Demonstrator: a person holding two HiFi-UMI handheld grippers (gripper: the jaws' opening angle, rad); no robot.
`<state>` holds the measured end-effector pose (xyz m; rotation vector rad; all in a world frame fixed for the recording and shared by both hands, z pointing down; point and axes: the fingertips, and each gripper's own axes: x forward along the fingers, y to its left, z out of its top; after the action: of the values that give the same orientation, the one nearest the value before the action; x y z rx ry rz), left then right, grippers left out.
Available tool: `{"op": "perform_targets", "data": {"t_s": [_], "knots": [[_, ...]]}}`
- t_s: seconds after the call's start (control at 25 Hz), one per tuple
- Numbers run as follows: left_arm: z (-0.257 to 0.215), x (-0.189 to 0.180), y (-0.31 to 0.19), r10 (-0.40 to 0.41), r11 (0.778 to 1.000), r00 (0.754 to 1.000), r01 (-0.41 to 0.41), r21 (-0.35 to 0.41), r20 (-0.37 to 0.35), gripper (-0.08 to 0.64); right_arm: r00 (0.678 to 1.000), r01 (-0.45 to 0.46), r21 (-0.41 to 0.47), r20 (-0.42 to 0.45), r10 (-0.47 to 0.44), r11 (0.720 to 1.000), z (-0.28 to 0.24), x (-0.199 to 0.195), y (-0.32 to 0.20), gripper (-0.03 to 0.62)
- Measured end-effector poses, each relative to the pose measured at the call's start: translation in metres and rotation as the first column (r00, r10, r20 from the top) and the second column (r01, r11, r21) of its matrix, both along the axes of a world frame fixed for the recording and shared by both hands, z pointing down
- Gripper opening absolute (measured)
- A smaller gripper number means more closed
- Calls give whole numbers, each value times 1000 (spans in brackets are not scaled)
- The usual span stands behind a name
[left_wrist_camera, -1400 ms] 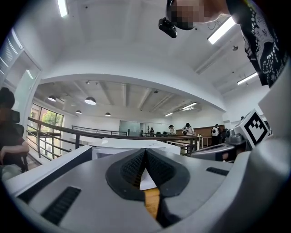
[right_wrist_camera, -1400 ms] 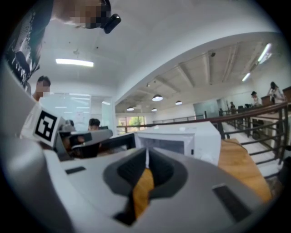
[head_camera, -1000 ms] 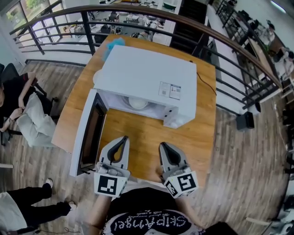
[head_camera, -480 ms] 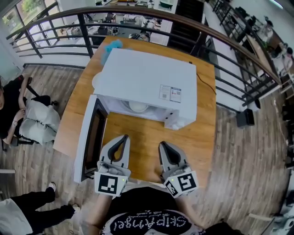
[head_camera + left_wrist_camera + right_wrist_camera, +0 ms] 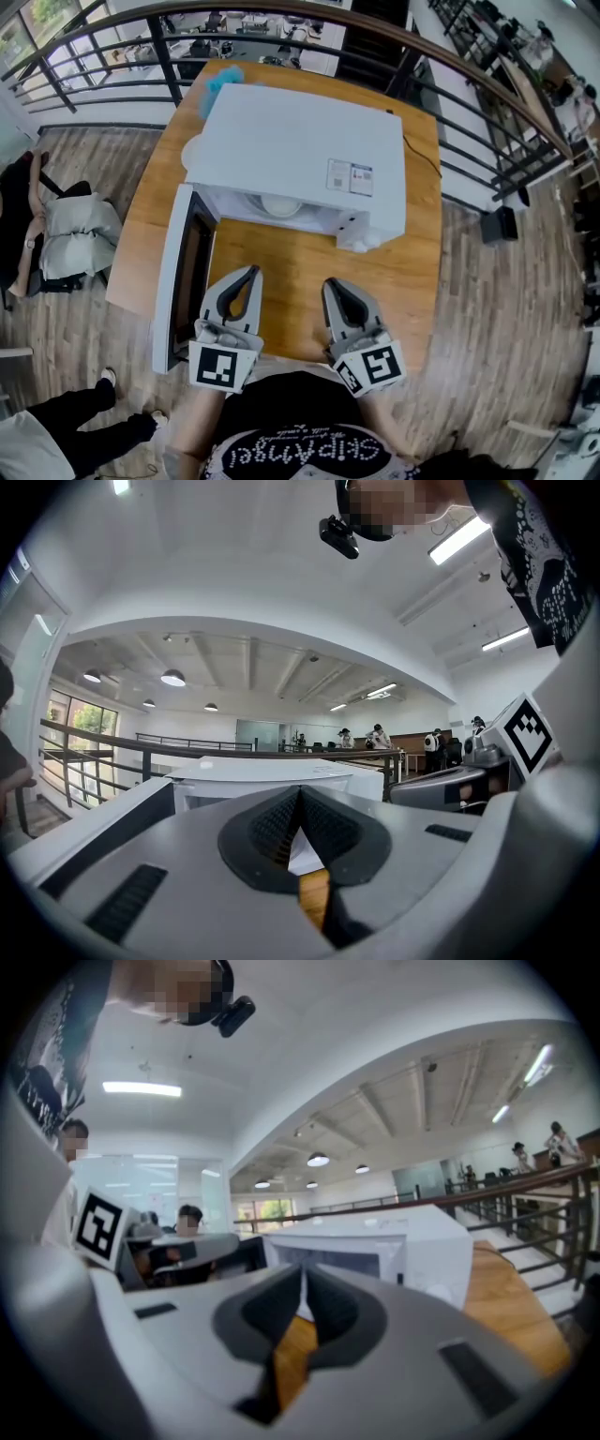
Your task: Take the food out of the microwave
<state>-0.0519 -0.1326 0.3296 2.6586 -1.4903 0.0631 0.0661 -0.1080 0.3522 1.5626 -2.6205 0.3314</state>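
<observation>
Both grippers sit at the near edge of the wooden table, side by side and well apart, pointing toward the microwave. The left gripper has its jaws together with nothing between them. The right gripper is the same, pads meeting and empty. Only bare tabletop shows past the tips in both gripper views.

The microwave door is fully swung out toward the table's left edge, just left of the left gripper. The microwave takes up the far half of the table, with its cavity facing the grippers. A round white dish sits inside on the cavity floor, left of centre. It is only partly visible under the top panel, and what it holds cannot be seen. A blue item lies at the far left corner, and the railing runs beyond the far edge.

Step, as a judgement: the door is already open and the reach-in has not begun. The dish is untouched and well clear of both grippers.

The next move likely calls for one gripper to open its jaws, go in level and low under the cavity roof, and take the dish by its rim. The left gripper must stay clear of the open door. The dish has to stay flat while it is drawn out to the bare near part of the table.
</observation>
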Motion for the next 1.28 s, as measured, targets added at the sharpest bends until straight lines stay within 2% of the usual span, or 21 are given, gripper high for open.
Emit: {"op": "perform_targets", "data": {"t_s": [0.28, 0.52, 0.6, 0.64, 0.68, 0.72, 0.88, 1.08, 1.28], "knots": [[12, 5, -9, 46, 999, 998, -45, -30, 34, 32, 999, -6, 9, -38, 6, 1000, 3, 3, -5, 40], [43, 21, -42, 100, 995, 984, -94, -43, 151, 34, 990, 11, -1, -140, -11, 1000, 24, 1, -30, 40], [51, 24, -57, 122, 992, 970, -117, -37, 209, 35, 985, 20, -5, -169, -20, 1000, 29, -2, -42, 43], [54, 25, -66, 134, 991, 959, -131, -29, 249, 69, 982, 20, -12, -188, -22, 1000, 33, -3, -49, 59], [59, 25, -75, 143, 990, 948, -142, -26, 285, 120, 977, 18, -22, -211, -22, 1000, 39, -3, -56, 108], [66, 25, -83, 150, 989, 938, -147, -32, 314, 129, 971, 16, -32, -236, -23, 999, 45, -4, -63, 136], [105, 16, -113, 187, 982, 889, -151, -117, 418, 190, 947, 19, -66, -320, -39, 998, 70, -7, -86, 163], [148, 5, -134, 263, 962, 772, -167, -215, 579, 270, 915, 37, -108, -396, -77, 993, 100, -15, -106, 188], [177, 8, -147, 353, 933, 684, -207, -294, 639, 296, 887, 45, -129, -451, -99, 991, 125, -23, -127, 210]]}}
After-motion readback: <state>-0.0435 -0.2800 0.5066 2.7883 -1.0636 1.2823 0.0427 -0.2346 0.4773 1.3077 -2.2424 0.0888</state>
